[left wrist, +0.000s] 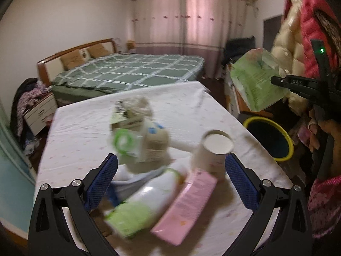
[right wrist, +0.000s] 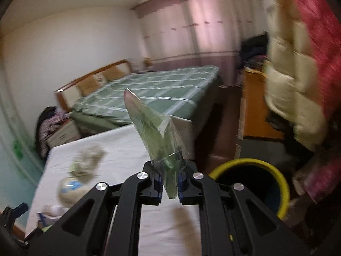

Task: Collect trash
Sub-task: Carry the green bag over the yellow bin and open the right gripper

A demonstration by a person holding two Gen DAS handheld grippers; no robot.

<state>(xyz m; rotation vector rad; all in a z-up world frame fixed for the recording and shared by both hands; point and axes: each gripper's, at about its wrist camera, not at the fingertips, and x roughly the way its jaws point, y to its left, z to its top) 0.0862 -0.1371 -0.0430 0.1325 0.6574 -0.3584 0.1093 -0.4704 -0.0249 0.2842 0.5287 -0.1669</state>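
My right gripper [right wrist: 169, 181] is shut on a green plastic wrapper [right wrist: 157, 132] and holds it in the air left of the yellow-rimmed bin [right wrist: 251, 183]. In the left wrist view the same wrapper [left wrist: 255, 81] hangs above the bin [left wrist: 270, 138], pinched by the right gripper [left wrist: 275, 80]. My left gripper [left wrist: 170, 170] is open above a pile of trash on the white table [left wrist: 85, 128]: a pink box [left wrist: 187, 204], a white and green bottle [left wrist: 145, 202], a paper cup [left wrist: 215, 151] and crumpled packets [left wrist: 138, 132].
A bed with a green checked cover [left wrist: 132, 70] stands behind the table. A nightstand with clothes [left wrist: 38, 111] is at the left. Quilted cream and red bedding [left wrist: 302, 32] hangs at the right, near the bin. Curtains [left wrist: 187, 21] cover the far wall.
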